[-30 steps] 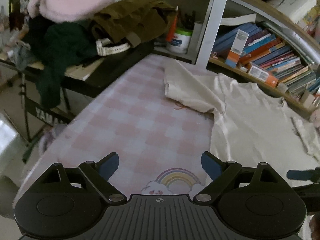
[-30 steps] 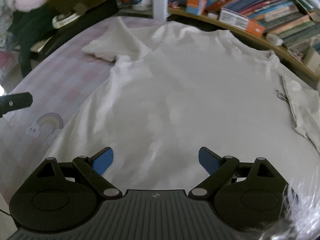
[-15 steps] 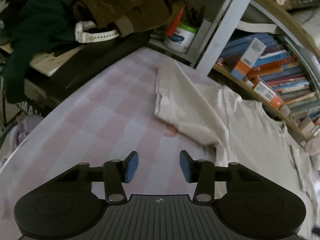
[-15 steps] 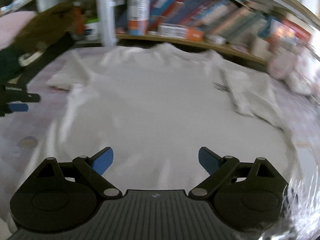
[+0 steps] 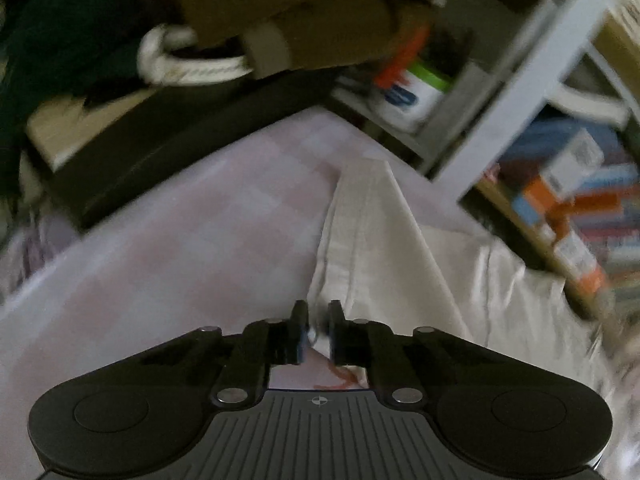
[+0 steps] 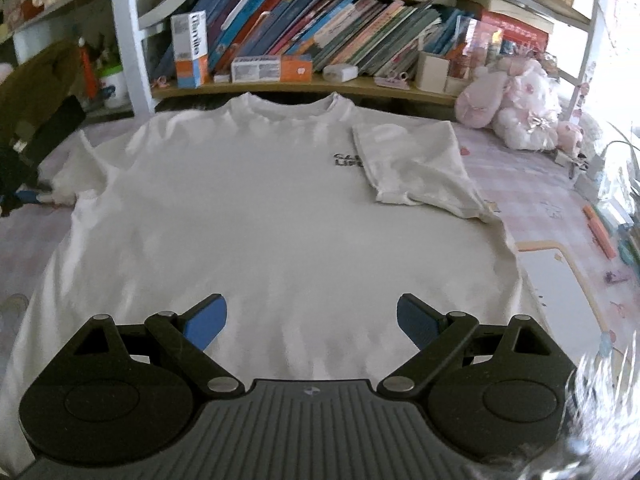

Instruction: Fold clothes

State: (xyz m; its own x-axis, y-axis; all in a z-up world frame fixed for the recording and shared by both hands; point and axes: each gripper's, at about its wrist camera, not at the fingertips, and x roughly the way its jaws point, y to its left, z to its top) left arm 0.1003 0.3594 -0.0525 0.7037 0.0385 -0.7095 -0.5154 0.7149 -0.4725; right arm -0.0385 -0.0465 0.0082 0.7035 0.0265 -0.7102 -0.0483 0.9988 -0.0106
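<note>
A white T-shirt lies flat, front up, on a pink checked cloth. Its right sleeve is folded in over the chest. Its left sleeve lies spread out to the side. My left gripper is shut on the hem corner of that left sleeve; it also shows at the left edge of the right wrist view. My right gripper is open and empty, above the shirt's lower middle.
A bookshelf full of books runs behind the collar. A brown bag and dark clothes are piled on a black stand at far left. Pink plush toys sit at back right. A white board lies right of the shirt.
My left gripper moved forward to the left sleeve and closed on its hem corner. My right gripper swung right and now faces the collar squarely, still open.
</note>
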